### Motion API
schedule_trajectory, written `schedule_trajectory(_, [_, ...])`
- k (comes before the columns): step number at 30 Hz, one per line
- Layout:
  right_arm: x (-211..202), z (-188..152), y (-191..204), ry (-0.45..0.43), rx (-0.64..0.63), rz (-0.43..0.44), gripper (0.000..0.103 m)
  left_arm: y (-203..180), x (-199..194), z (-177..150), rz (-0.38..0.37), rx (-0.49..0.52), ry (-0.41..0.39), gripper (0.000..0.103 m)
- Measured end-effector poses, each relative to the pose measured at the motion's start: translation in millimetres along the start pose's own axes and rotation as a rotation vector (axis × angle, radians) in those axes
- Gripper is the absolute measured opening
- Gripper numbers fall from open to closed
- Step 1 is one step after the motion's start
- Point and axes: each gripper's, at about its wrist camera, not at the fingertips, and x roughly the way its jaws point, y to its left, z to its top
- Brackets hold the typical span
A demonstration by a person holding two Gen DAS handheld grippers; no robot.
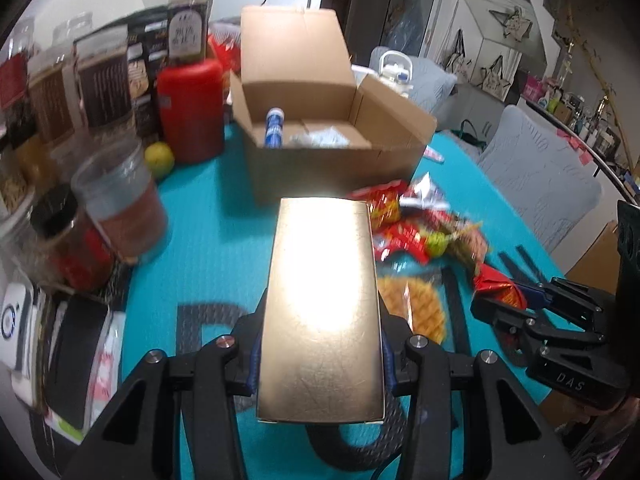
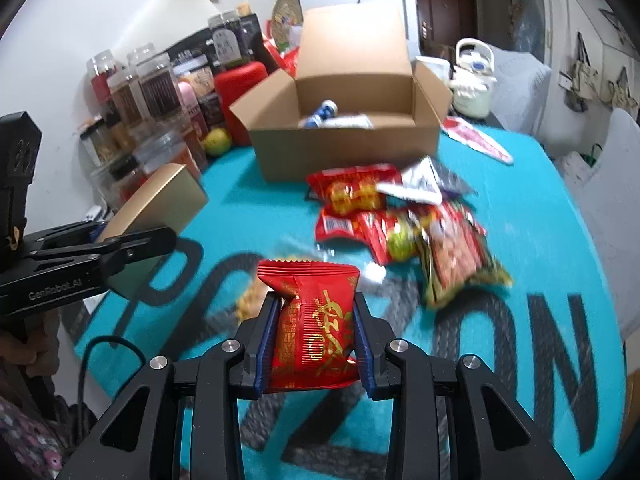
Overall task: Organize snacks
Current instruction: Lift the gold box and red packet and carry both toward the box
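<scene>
My left gripper (image 1: 320, 350) is shut on a flat gold box (image 1: 322, 300) and holds it above the teal mat, in front of the open cardboard box (image 1: 332, 160). It also shows in the right wrist view (image 2: 160, 204). My right gripper (image 2: 316, 332) is shut on a red snack packet (image 2: 314, 320) with gold print, held above the mat; it also shows in the left wrist view (image 1: 498, 290). The cardboard box (image 2: 344, 152) holds a blue tube (image 2: 324, 112) and a white packet. A pile of snack packets (image 2: 400, 220) lies on the mat before the box.
Jars and bottles (image 1: 100, 120) crowd the left side, with a red container (image 1: 192, 108) and a green fruit (image 1: 159, 159). A clear packet of yellow snacks (image 1: 412, 308) lies on the mat. A white kettle (image 2: 474, 80) stands right of the box. Grey chairs (image 1: 536, 184) stand on the right.
</scene>
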Motion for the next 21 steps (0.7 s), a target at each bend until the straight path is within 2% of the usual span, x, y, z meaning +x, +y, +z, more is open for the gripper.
schedule_trajectory(14, [-10,68,-8,-0.132,-0.088,0.029,0.034,-18,-6,70,-0.043,0.071,-0.147,0.043])
schedule_trajectory(21, [-7,104,-15,-0.188,-0.139,0.01,0.034,-21,1,106,-0.04,0.091,-0.207,0.043])
